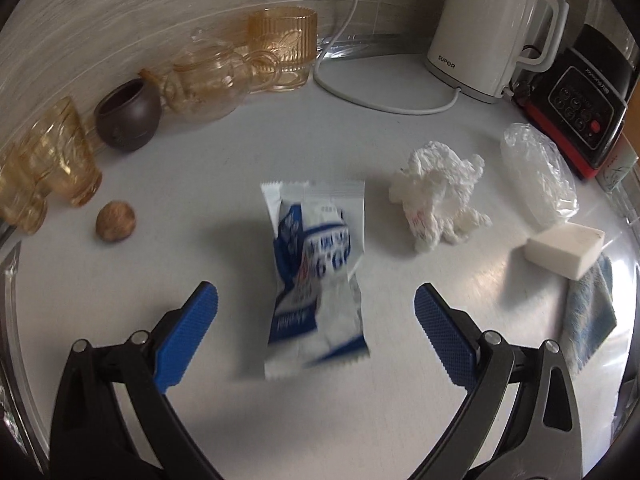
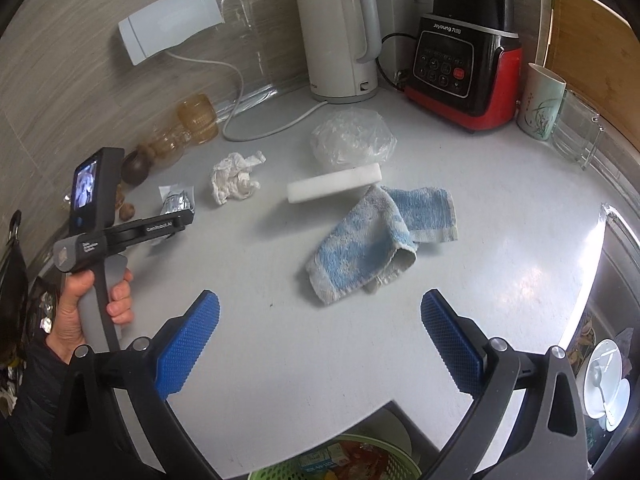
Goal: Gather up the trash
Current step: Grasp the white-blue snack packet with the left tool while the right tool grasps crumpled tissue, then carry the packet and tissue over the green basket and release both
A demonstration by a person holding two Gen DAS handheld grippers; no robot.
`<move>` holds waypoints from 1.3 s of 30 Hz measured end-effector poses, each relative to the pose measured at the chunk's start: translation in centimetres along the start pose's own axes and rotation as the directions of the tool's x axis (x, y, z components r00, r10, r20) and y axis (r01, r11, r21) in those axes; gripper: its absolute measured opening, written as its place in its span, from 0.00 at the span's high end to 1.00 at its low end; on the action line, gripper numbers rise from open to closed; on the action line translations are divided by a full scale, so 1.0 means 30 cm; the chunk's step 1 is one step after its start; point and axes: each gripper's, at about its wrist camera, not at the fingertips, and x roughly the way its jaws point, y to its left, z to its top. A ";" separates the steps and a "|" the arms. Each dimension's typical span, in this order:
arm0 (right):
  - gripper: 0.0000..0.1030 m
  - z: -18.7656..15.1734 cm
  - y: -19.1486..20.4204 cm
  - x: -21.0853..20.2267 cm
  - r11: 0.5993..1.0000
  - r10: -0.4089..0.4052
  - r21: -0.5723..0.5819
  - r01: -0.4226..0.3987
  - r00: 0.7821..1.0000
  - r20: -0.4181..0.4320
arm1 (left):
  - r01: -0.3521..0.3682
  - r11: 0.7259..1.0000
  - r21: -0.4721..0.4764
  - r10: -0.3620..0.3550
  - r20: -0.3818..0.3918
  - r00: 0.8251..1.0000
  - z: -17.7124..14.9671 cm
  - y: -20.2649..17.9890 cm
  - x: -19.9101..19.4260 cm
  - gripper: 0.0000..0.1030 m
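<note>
Below, wrapper [image 1: 316,276] (blurred), left gripper [image 1: 316,312] spread

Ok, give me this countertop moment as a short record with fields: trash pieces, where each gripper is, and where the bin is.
surface: white countertop
trash 1: blue and white wrapper, lying ahead between the open fingers of the left gripper, not gripped
trash 2: crumpled tissue, right of the wrapper
trash 3: clear plastic bag, in front of the kettle
right gripper: open, empty, above the counter edge
bin: green basket, below the counter edge
not trash: blue towel, white sponge
</note>
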 end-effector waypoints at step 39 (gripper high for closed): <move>0.70 0.387 0.438 0.714 0.983 0.052 -0.169 -0.072 0.992 -0.116 | 0.053 0.998 -0.036 -0.050 0.078 0.996 -0.163 0.265 -0.312 0.86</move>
